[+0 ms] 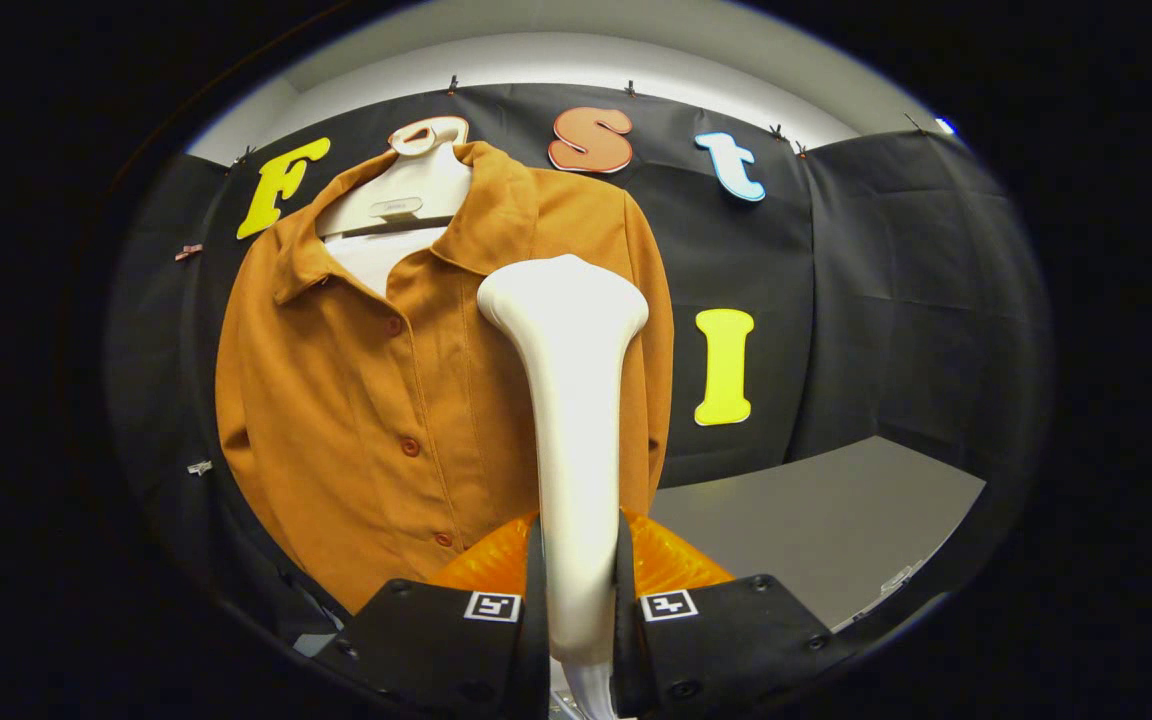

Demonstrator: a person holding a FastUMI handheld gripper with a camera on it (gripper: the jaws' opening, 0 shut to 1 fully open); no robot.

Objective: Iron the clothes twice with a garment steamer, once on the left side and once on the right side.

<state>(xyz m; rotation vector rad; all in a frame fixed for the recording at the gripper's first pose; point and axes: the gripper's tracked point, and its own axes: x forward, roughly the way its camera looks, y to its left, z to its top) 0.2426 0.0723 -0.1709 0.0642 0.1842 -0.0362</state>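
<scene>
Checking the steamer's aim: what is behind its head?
The orange shirt, hung on a white hanger. The steamer, clamped in the claw, hides the cloth directly behind it.

The garment steamer (576,420) is being held upright between the fingers of the gripper (579,600), both fingers pressing on its handle, with its head reaching beyond them and overlapping the shirt's right half. The shirt (376,400) is being hung on a hanger (398,190) against the booth wall, behind the steamer and mostly to its left, buttoned placket left of the steamer. A table (816,520) is being seen to the right, below the wall.
</scene>
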